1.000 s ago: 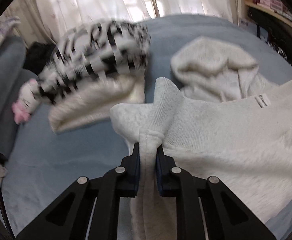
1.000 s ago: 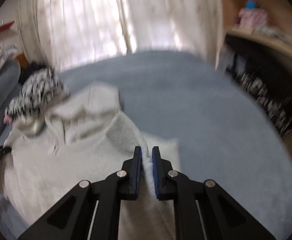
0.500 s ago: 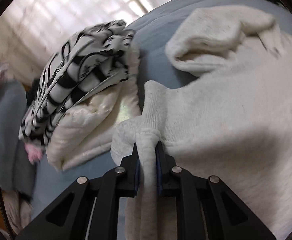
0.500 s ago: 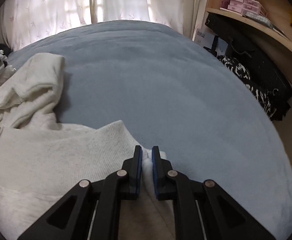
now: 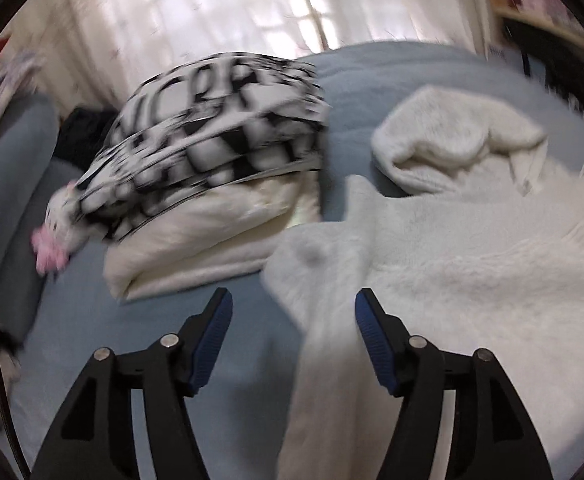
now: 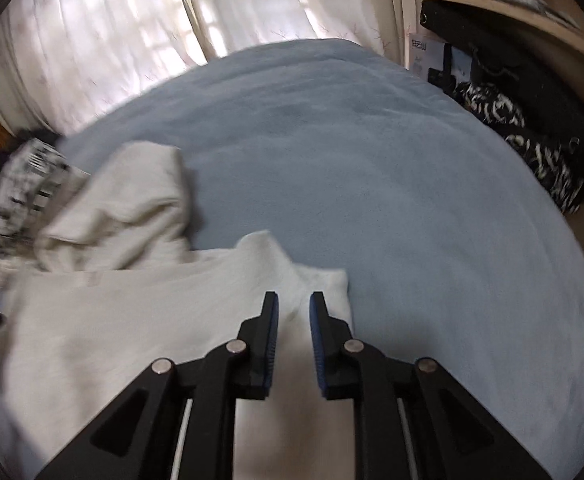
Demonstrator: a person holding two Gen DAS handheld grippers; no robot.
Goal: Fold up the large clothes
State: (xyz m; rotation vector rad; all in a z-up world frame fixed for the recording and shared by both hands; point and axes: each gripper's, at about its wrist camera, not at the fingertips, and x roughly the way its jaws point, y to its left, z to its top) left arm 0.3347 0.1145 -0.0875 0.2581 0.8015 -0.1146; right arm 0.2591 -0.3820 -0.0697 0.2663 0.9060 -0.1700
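Observation:
A large white fleece hoodie (image 5: 472,264) lies spread on the blue bed cover (image 5: 244,380), its hood (image 5: 452,140) bunched at the far end. My left gripper (image 5: 294,304) is wide open, with a loose fold of the hoodie's shoulder lying between its fingers. In the right wrist view the hoodie (image 6: 132,320) fills the lower left. My right gripper (image 6: 294,304) has its jaws slightly apart over the hoodie's right corner (image 6: 324,284), no longer pinching it.
A stack of folded clothes, black-and-white patterned (image 5: 220,120) on cream (image 5: 212,240), sits left of the hoodie. A grey pillow (image 5: 8,184) lies at far left. Curtains (image 6: 132,40) stand behind the bed. Shelves and dark bags (image 6: 532,120) line the right side.
Both grippers were shut on the hoodie's shoulders. The left has now opened wide and let go; the right has parted slightly. The hoodie has settled on the bed.

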